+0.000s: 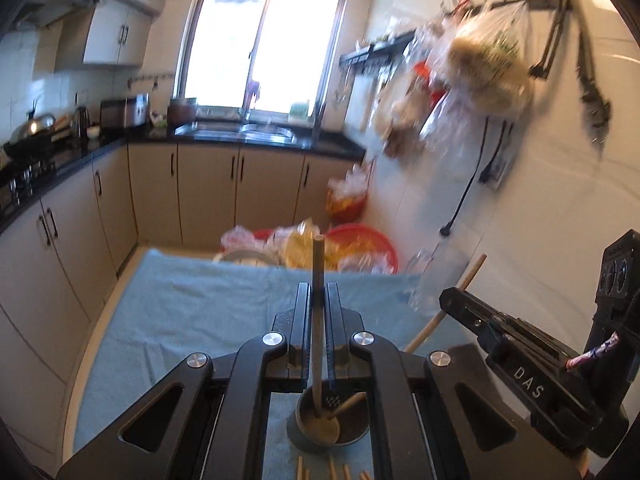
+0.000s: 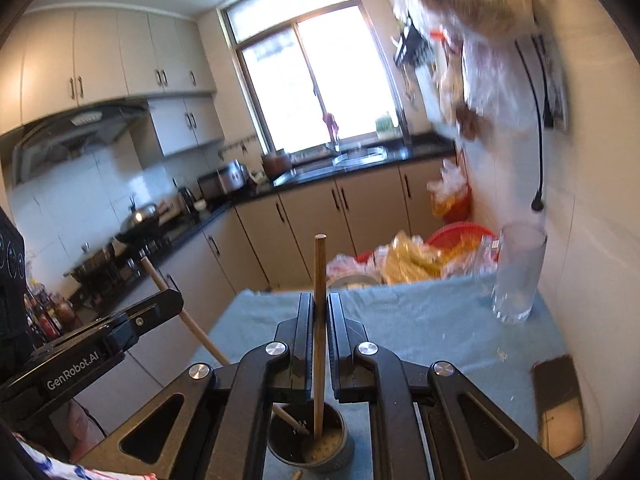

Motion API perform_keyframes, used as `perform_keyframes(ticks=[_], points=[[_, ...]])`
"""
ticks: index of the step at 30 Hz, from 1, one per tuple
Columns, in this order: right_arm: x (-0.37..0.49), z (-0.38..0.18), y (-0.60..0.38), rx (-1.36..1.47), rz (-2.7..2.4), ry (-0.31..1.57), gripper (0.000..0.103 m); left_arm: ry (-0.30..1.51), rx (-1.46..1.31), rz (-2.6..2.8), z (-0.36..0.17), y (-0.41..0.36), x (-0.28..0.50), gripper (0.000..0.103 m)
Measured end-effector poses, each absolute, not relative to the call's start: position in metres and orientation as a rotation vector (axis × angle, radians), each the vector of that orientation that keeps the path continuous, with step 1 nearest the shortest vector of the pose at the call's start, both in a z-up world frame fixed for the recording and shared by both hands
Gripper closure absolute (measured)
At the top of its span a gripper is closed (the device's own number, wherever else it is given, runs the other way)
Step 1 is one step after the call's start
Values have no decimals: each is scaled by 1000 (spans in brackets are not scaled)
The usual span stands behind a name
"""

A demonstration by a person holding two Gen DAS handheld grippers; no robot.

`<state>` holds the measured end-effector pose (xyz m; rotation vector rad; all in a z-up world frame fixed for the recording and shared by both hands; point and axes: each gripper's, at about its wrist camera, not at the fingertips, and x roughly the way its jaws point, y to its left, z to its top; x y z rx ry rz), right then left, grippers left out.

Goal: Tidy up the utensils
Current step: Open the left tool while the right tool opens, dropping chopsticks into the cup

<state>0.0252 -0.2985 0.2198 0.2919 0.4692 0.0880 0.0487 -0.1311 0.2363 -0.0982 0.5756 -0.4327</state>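
Room: kitchen with pale cabinets, dark countertop (image 1: 256,138), bright window (image 1: 264,40); bags hung on the side wall.
Surface: table under a blue cloth (image 1: 192,300), clear glass (image 2: 518,272) near its far right corner, dark tray (image 2: 558,404) at its right edge.
Task's things: grey utensil holder (image 1: 320,420) on the cloth near the front edge, loose chopsticks (image 1: 332,472) lying just in front of it.
Left gripper (image 1: 318,308): clenched on one wooden chopstick (image 1: 317,280), lower end down inside the holder.
Right gripper (image 2: 319,316): likewise clamped on a second wooden chopstick (image 2: 319,280), tip inside the same holder.
Step in hand: judged as dropping a chopstick from each side into the holder; both tips already in, neither let go.
Next move: probably calls for parting both jaws so the sticks settle against the holder's wall, then reaching for the loose ones by the front edge.
Risk: holder could tip if a stick is dragged sideways.
Writing: "DAS" on the right gripper's body, "GenRobot.AI" on the left one's.
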Motion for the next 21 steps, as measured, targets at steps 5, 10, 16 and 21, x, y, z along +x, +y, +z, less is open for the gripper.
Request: perform_keyframes(ticks=[5, 10, 16, 21], points=[[37, 186, -298, 288, 87, 550, 96, 659, -108, -438, 207, -129, 58, 97], [45, 170, -306, 300, 74, 587, 96, 661, -114, -421, 200, -125, 55, 96], [45, 171, -309, 310, 73, 597, 75, 613, -124, -401, 211, -114, 41, 61], [40, 181, -307, 295, 57, 579, 62, 578, -112, -380, 222, -97, 23, 59]])
